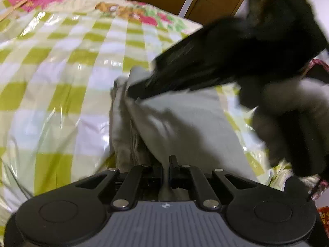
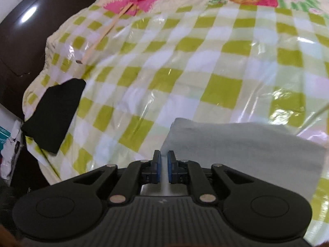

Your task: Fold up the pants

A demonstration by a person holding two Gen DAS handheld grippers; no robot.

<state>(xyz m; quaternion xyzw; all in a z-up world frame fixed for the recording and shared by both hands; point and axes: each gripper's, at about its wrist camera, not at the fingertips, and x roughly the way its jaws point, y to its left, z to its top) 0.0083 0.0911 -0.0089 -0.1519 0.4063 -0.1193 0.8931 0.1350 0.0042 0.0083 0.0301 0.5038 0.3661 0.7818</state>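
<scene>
Pants (image 1: 185, 123), pale grey, lie on the bed (image 1: 61, 82) in the middle of the left wrist view, over a green-and-white checked cover under glossy clear plastic. At lower centre, the left hand-held gripper (image 1: 166, 170) is clamped on a pinch of the grey cloth, which rises between its fingers. From the upper right of that frame the right hand-held gripper (image 1: 135, 90) reaches in, blurred, its tip at the bunched folds on the garment's far left edge; whether it grips the cloth cannot be told here. A blurred gloved hand (image 1: 287, 111) shows at the right edge.

In the right wrist view, the pants (image 2: 246, 148) appear as a flat folded slab at lower right, on the same checked bed (image 2: 185, 61). The right hand-held gripper (image 2: 164, 167) at lower centre has its blue pads (image 2: 158, 164) nearly together with a narrow gap; nothing is visible between them. A black cloth (image 2: 53, 113) lies at the left edge of the bed, and a thin wooden stick (image 2: 107, 30) rests at upper left. No containers are in view.
</scene>
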